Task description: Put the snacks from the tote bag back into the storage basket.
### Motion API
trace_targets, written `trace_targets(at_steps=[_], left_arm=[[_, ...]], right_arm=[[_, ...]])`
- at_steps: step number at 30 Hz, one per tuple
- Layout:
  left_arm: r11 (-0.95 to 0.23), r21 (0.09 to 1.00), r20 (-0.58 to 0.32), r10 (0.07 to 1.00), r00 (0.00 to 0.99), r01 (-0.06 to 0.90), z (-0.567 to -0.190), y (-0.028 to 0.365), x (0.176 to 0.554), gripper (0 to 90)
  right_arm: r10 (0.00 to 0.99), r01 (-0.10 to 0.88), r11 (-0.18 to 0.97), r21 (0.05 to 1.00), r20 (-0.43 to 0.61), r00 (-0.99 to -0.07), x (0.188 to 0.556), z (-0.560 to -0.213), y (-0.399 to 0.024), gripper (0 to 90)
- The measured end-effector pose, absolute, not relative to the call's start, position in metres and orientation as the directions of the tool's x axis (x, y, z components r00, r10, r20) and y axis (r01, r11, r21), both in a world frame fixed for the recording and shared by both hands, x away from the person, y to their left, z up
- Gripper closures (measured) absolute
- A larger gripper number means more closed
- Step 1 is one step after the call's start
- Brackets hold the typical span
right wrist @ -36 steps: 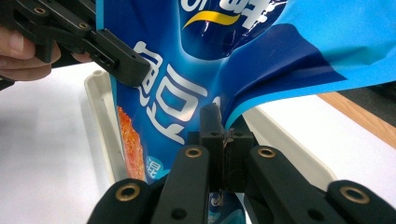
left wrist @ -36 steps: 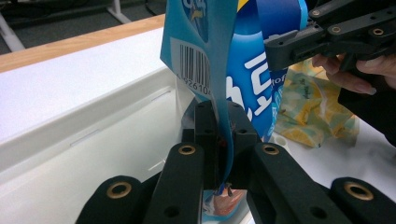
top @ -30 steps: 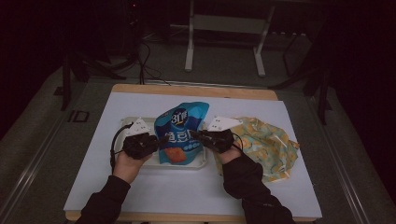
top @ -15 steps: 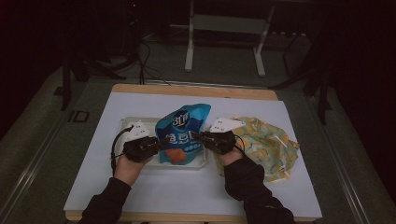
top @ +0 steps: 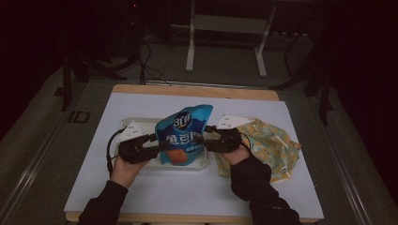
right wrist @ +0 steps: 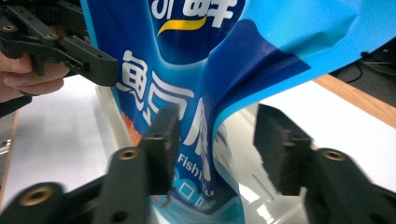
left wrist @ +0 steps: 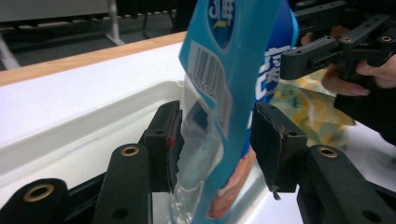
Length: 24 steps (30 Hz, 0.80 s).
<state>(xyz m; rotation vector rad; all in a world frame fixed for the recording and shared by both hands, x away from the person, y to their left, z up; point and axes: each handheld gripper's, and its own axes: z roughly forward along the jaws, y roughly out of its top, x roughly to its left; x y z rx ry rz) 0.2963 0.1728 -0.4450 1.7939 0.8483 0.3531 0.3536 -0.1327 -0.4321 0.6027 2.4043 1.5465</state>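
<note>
A blue snack bag (top: 183, 133) stands upright in a shallow white tray (top: 141, 123) at the middle of the table. My left gripper (top: 157, 146) is at the bag's left edge, my right gripper (top: 202, 139) at its right edge. In the left gripper view the bag's barcode side (left wrist: 224, 70) hangs between the spread jaws of the left gripper (left wrist: 219, 144), with gaps on both sides. In the right gripper view the bag's printed face (right wrist: 187, 56) and its folded edge sit between the spread jaws of the right gripper (right wrist: 219, 144). Both grippers are open.
A crumpled yellow and teal patterned cloth (top: 272, 145) lies right of the tray, under the right hand. A white sheet (top: 141, 187) covers the wooden table. Beyond the far edge stand a metal frame's legs (top: 225, 42) and cables on the floor.
The bag and both hands have shifted only slightly; the bag's top sits a little lower than a second ago. The grippers stay at the bag's two sides.
</note>
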Motion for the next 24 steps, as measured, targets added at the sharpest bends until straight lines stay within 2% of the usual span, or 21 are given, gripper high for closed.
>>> trace_targets(at_steps=[6,8,11,16,18,24], left_arm=[[-0.197,0.892,-0.167,0.693,0.701,0.407,-0.451,0.173,0.295,33.5],[-0.187,0.891,-0.184,0.684,0.706,0.413,-0.453,0.174,0.294,26.1],[-0.168,0.896,-0.22,0.636,0.74,0.411,-0.457,0.177,0.293,10.2],[-0.163,0.901,-0.217,0.633,0.744,0.401,-0.464,0.178,0.288,7.9],[-0.163,0.899,-0.223,0.628,0.746,0.406,-0.469,0.178,0.285,3.0],[-0.171,0.899,-0.202,0.655,0.728,0.403,-0.477,0.176,0.276,3.0]], right_arm=[[0.444,0.263,0.348,0.9,0.088,-0.892,0.354,-0.432,-0.139,29.1],[0.447,0.264,0.341,0.902,0.092,-0.89,0.353,-0.432,-0.143,25.1],[0.45,0.262,0.332,0.906,0.091,-0.888,0.351,-0.432,-0.149,21.3],[0.468,0.239,0.343,0.909,0.055,-0.882,0.346,-0.431,-0.157,18.5],[0.474,0.231,0.351,0.907,0.041,-0.879,0.343,-0.43,-0.161,18.4],[0.494,0.214,0.387,0.897,-0.005,-0.869,0.336,-0.432,-0.17,18.1]])
